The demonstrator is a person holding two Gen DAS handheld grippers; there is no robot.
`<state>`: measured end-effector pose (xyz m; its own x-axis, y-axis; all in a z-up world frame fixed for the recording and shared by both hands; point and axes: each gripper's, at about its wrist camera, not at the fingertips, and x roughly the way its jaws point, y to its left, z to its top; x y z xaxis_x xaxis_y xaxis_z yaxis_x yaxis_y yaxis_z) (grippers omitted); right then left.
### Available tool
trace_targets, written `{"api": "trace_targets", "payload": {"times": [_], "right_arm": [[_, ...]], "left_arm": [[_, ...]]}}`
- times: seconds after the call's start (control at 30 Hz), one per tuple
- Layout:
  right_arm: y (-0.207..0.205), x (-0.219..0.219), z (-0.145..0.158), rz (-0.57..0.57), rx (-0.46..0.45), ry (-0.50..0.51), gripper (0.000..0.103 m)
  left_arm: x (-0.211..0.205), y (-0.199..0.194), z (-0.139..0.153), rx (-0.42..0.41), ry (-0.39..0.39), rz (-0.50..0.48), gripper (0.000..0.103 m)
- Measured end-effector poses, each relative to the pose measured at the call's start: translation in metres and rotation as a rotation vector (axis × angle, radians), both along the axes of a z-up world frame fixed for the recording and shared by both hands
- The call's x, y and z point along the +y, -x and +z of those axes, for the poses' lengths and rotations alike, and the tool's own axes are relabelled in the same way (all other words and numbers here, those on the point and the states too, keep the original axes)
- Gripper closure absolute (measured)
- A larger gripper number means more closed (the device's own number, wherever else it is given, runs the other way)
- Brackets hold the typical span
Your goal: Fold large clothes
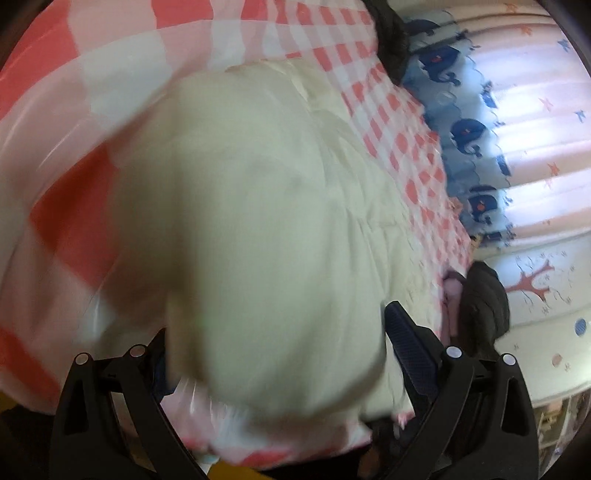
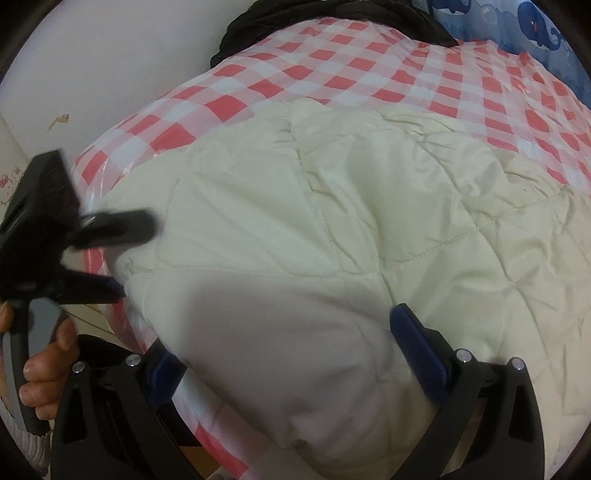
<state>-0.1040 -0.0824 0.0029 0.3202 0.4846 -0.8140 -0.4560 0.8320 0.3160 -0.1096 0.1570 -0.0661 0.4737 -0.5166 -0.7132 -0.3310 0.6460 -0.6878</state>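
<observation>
A cream quilted padded garment (image 2: 332,206) lies on a bed under a red-and-white checked cover (image 2: 369,74). My right gripper (image 2: 282,332) is open, its blue-padded fingers (image 2: 417,343) spread wide at the garment's near bulge. My left gripper (image 2: 136,256) shows at the left, held by a hand (image 2: 48,354), with its jaws apart at the garment's left edge. In the blurred left wrist view the cream garment (image 1: 258,221) fills the space between the spread fingers (image 1: 410,350) of the left gripper (image 1: 277,321). Whether cloth is pinched is hidden.
A black garment (image 2: 251,22) lies at the bed's far end, and another dark bundle (image 1: 484,306) sits at the bed's edge. Blue whale-print fabric (image 1: 465,133) and a pale curtain (image 1: 535,110) run along one side. A white wall (image 2: 92,74) stands on the other.
</observation>
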Motion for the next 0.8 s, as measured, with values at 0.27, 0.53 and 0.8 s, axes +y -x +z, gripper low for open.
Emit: {"api": "trace_targets", "payload": {"times": [0.27, 0.53, 0.8], "right_arm": [[0.024, -0.063, 0.031, -0.051, 0.073, -0.231, 0.006], [0.082, -0.281, 0.011, -0.567, 0.344, -0.718, 0.006], [0.092, -0.315, -0.048, -0.721, 0.493, -0.812, 0.006]], "left_arm": [[-0.011, -0.031, 0.019, -0.041, -0.14, -0.032, 0.01], [0.002, -0.02, 0.013, -0.122, -0.125, 0.052, 0.01], [-0.003, -0.022, 0.019, -0.122, -0.192, 0.036, 0.01]]}}
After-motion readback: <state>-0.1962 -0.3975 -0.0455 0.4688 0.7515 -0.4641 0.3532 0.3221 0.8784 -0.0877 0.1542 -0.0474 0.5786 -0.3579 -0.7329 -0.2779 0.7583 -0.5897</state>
